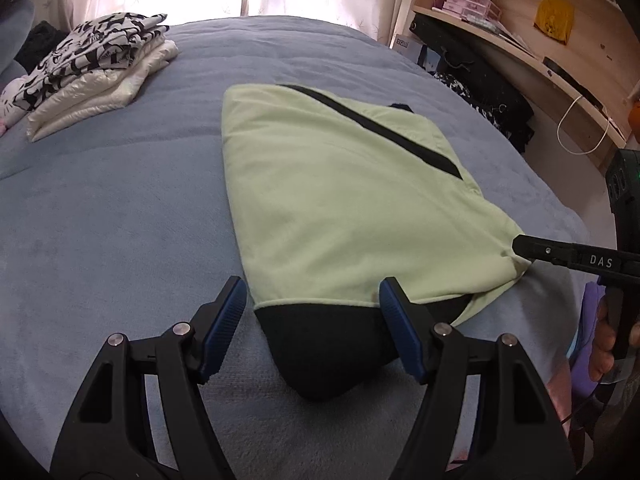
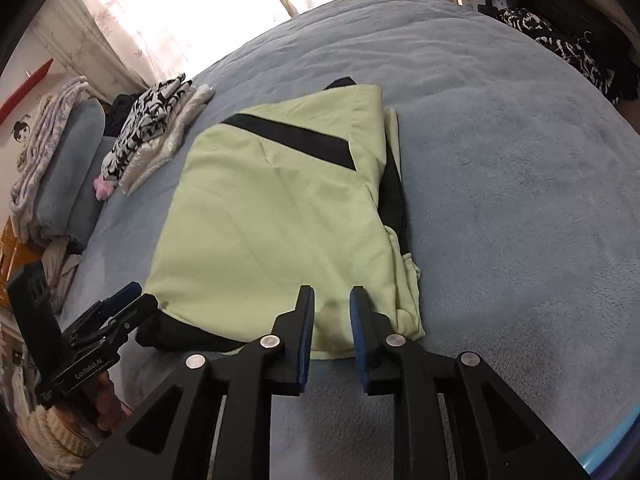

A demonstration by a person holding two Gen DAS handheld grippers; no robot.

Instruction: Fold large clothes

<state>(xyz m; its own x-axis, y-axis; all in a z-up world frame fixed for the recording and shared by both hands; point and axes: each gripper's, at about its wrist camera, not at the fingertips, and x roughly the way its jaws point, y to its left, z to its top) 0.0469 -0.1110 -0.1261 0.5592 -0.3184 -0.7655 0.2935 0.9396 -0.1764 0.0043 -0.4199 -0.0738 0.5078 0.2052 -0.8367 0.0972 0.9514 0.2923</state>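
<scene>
Our left gripper [image 1: 312,320] spreads wide jaws, our right gripper [image 2: 332,320] narrow empty ones, at the lower edge of the folded pale-green-and-black garment [image 1: 340,200] mid-frame on the blue-grey bed [image 1: 120,220] — a shallow pinch could undo its layers.

Pale green garment [image 1: 320,208] with black stripe, grey-blue blanket [image 1: 120,220]

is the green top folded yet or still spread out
Partly folded. The green top lies on the bed as a narrow doubled panel, one side turned over with layered edges on the right, but still long, its black hem toward the camera.
</scene>
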